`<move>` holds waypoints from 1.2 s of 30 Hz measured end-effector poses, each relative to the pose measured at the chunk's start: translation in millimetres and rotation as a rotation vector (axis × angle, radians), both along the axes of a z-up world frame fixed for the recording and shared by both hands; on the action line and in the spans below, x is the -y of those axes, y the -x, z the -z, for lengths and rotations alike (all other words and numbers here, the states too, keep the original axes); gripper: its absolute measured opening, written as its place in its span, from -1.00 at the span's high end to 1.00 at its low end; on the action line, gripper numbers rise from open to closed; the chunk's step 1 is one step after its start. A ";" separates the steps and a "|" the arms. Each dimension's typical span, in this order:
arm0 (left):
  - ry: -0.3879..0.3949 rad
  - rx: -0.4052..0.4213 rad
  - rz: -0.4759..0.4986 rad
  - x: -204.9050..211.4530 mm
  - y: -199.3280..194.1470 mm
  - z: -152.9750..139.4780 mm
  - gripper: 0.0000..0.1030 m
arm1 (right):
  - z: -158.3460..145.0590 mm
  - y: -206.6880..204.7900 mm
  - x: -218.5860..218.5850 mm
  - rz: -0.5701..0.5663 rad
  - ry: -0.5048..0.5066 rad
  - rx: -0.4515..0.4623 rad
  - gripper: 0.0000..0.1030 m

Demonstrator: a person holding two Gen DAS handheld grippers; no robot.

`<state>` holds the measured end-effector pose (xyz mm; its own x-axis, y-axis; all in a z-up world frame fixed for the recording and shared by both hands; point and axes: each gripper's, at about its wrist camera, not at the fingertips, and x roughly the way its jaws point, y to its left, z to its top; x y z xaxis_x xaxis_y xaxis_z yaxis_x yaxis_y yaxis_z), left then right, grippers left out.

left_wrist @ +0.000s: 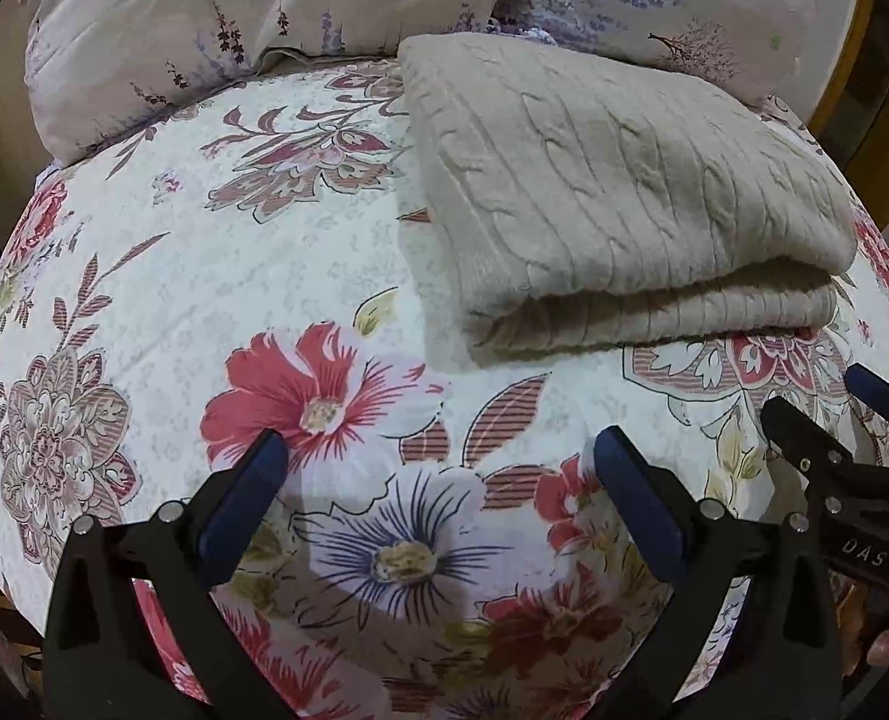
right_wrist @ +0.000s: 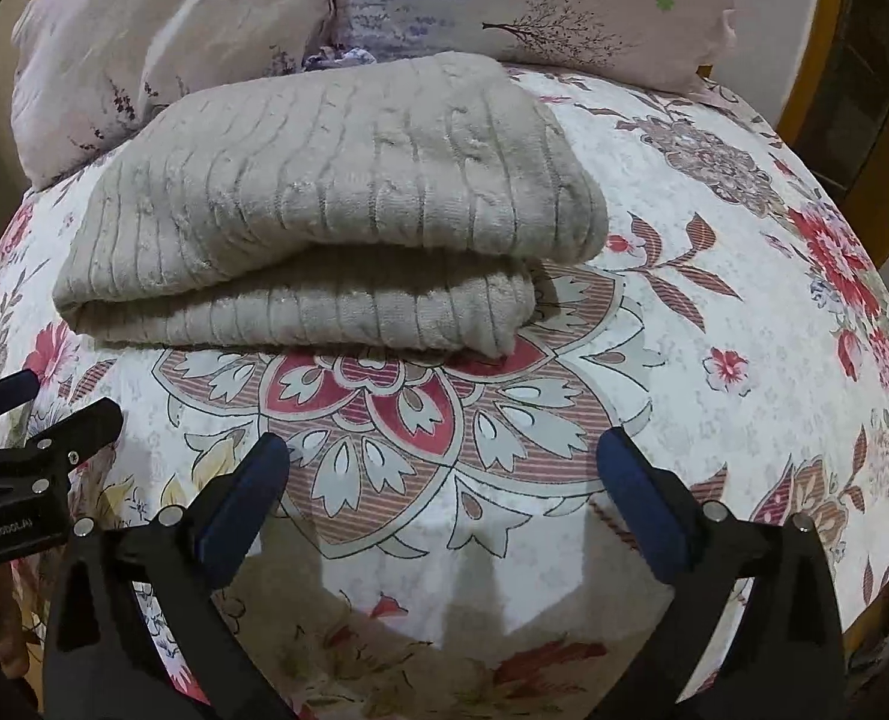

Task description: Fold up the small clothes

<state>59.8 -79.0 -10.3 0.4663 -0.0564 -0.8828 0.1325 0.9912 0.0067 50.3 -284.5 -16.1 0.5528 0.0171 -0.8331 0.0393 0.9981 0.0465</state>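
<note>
Right now my left claw (left_wrist: pixel 438 456) is wide apart and holds nothing. It hangs low over the flowery bedspread (left_wrist: pixel 300 276), with a big pink flower between its blue tips. My right claw (right_wrist: pixel 444 456) is wide apart too, and empty. It hangs just beside the left one, so each claw peeks into the edge of the other camera.

Past both claws lies the beige knit sweater (right_wrist: pixel 336 192). It sits on the bed, near the claws but not touching them. It looks folded over on itself, with a thick top layer resting on a bottom layer. The rounded fold edge faces me. I think it lies flat like this so the layers stay neat and do not slide.

Behind the sweater, two pale pillows (left_wrist: pixel 204 18) with little purple sprigs lean at the head of the bed.

I guess this fold is mostly done. My claws are likely open and pulled away so they do not drag the soft knit.
</note>
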 end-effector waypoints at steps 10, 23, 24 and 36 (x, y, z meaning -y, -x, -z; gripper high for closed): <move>-0.001 0.009 -0.001 0.9 0.8 0.3 -0.97 | -0.4 7.0 -2.5 0.013 0.002 0.019 -0.97; 0.001 0.022 -0.005 2.0 1.7 -0.2 -0.97 | -0.2 7.0 -2.4 0.016 0.003 0.026 -0.97; 0.001 0.022 -0.005 2.1 1.4 -0.2 -0.97 | -0.3 6.9 -2.4 0.016 0.003 0.026 -0.97; 0.001 0.021 -0.009 1.3 -0.3 0.3 -0.97 | -0.1 6.9 -2.9 0.018 0.003 0.026 -0.97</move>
